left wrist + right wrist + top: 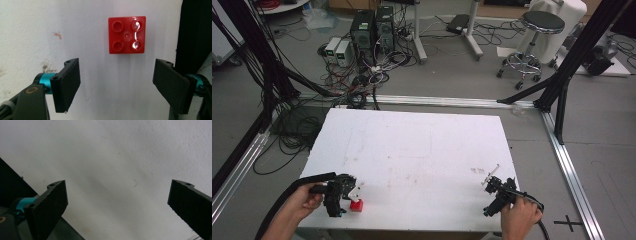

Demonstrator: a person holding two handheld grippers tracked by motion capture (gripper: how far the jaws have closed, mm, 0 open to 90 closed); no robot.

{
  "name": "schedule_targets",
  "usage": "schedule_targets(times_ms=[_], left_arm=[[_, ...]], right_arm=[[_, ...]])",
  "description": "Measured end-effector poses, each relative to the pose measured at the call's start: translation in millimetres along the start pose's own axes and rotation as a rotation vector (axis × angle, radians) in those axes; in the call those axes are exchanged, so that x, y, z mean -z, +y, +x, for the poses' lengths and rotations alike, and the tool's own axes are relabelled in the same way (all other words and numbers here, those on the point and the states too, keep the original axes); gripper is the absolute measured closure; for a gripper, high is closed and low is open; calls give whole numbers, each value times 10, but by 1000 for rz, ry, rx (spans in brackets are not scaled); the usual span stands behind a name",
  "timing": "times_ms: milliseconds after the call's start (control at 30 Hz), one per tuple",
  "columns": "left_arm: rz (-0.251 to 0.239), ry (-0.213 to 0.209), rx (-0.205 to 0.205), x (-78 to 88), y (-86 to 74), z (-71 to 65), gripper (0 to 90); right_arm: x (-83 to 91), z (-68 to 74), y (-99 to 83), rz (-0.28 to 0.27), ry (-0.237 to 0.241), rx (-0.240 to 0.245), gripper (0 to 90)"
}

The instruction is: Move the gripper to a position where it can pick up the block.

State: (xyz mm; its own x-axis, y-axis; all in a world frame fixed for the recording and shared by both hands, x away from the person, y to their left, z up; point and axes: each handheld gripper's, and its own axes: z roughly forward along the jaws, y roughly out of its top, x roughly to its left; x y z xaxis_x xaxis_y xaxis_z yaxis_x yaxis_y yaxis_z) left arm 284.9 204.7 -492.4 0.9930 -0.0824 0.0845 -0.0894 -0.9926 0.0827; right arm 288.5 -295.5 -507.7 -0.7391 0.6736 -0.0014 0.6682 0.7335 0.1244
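A red four-stud brick [356, 205] lies on the white table [412, 150] near its front left corner. My left gripper [346, 196] hovers right beside and above it, held by a hand. In the left gripper view the brick [126, 35] lies flat, studs up, just beyond the open jaws of the left gripper [117, 85], nothing between them. My right gripper [492, 187] is over the front right part of the table. In the right gripper view the right gripper [117, 205] stands wide open over bare white surface.
The table's front edge lies close behind both grippers. Black frame posts [572, 55] stand at the right and left. Beyond the table are computer towers [372, 30], tangled cables and a stool [534, 45] on the floor.
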Motion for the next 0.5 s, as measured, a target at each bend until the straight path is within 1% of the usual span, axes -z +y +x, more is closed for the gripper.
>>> schedule_targets(times_ms=[267,400,467,500], left_arm=[[8,-24,7,-59,94,-26,225],[12,-37,18,-76,144,-19,226],[10,-23,16,-84,167,-23,226],[8,-25,21,-90,177,-22,226]], right_arm=[[0,5,6,-2,-4,-1,19],[0,6,7,-2,-3,-1,19],[1,5,7,-4,-5,2,19],[4,5,6,-4,-7,4,20]])
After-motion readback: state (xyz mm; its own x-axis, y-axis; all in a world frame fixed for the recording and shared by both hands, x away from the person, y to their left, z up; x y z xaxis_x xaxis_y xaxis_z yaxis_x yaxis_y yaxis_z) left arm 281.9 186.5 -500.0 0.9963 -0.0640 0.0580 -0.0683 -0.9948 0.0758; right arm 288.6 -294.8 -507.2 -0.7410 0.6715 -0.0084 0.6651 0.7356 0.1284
